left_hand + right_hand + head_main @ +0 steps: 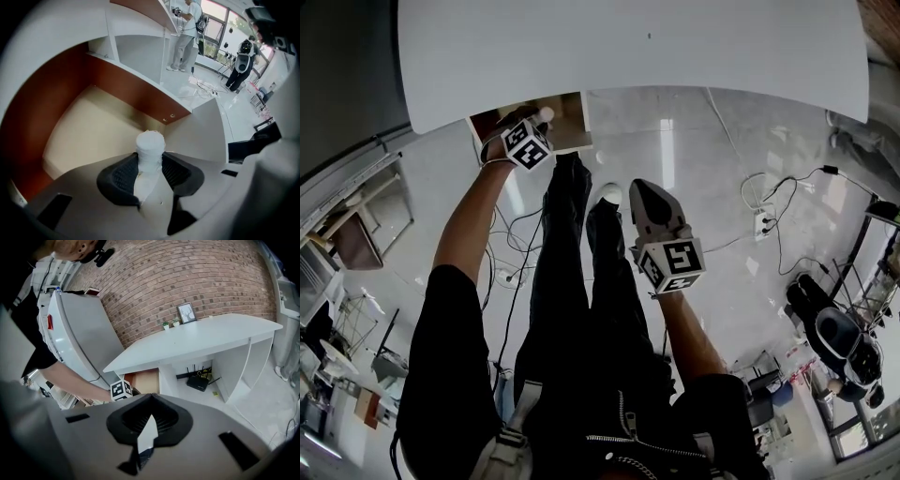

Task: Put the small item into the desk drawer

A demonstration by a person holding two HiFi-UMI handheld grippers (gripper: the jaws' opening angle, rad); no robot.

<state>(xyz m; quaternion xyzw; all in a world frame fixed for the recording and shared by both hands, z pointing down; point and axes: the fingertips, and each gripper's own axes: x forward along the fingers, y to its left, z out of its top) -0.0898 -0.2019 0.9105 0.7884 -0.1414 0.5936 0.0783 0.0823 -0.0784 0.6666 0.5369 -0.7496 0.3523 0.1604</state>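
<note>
Above the open desk drawer [79, 131], the left gripper [149, 172] pinches the small white item [150, 146] by its lower part. If it is let go from up here, it could bounce or roll out onto the floor. The right gripper [151, 420] has its jaws pressed together, empty.

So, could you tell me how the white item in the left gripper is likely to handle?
The white item looks like wound fabric with a frayed rim, so it is probably light and soft. The left gripper pinches it by its sides, suggesting decent friction. Being cylindrical, it may roll on the smooth floor of the drawer if it lands sideways.
</note>
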